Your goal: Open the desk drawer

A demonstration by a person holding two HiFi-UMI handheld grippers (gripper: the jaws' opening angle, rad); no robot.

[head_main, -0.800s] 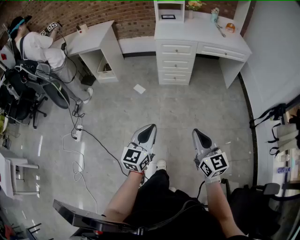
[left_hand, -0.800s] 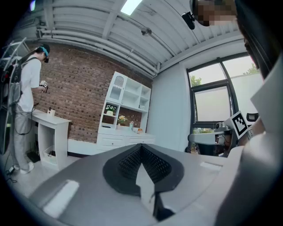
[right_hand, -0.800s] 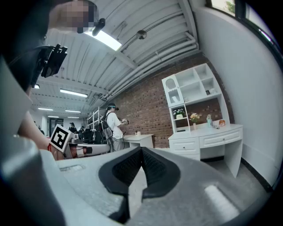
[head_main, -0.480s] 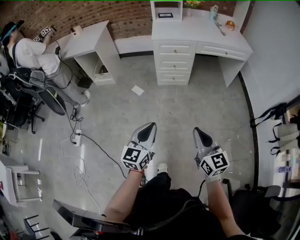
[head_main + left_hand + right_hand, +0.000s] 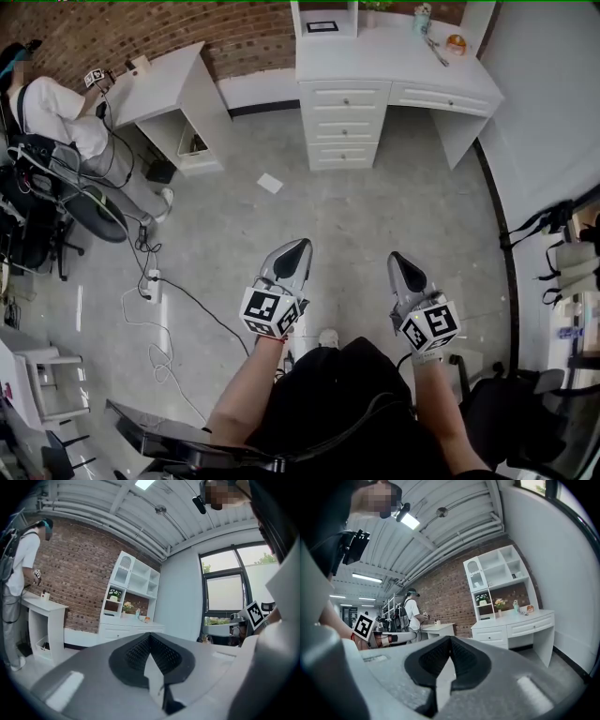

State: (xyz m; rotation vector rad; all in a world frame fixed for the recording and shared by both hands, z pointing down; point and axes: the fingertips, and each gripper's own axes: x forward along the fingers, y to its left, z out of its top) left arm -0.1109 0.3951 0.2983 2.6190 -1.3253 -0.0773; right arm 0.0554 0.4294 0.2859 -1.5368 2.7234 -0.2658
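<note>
A white desk [image 5: 394,56] stands against the brick wall at the far side of the room, with a stack of closed drawers [image 5: 343,124] on its left and one wide closed drawer [image 5: 436,100] on its right. It also appears far off in the left gripper view as the desk [image 5: 126,629] and in the right gripper view as the desk [image 5: 513,625]. My left gripper [image 5: 299,247] and right gripper [image 5: 397,258] are held level over the floor, well short of the desk. Both are shut with nothing between the jaws.
A second white desk [image 5: 169,89] stands at the left with a person [image 5: 56,103] working at it. Cables and a power strip [image 5: 150,281] lie on the floor at left. A paper scrap [image 5: 270,183] lies on the grey floor. Black chairs [image 5: 525,412] stand at right.
The view has shifted forward a little: the desk sits slightly higher and closer to the top edge. Both grippers keep their places and stay shut.
</note>
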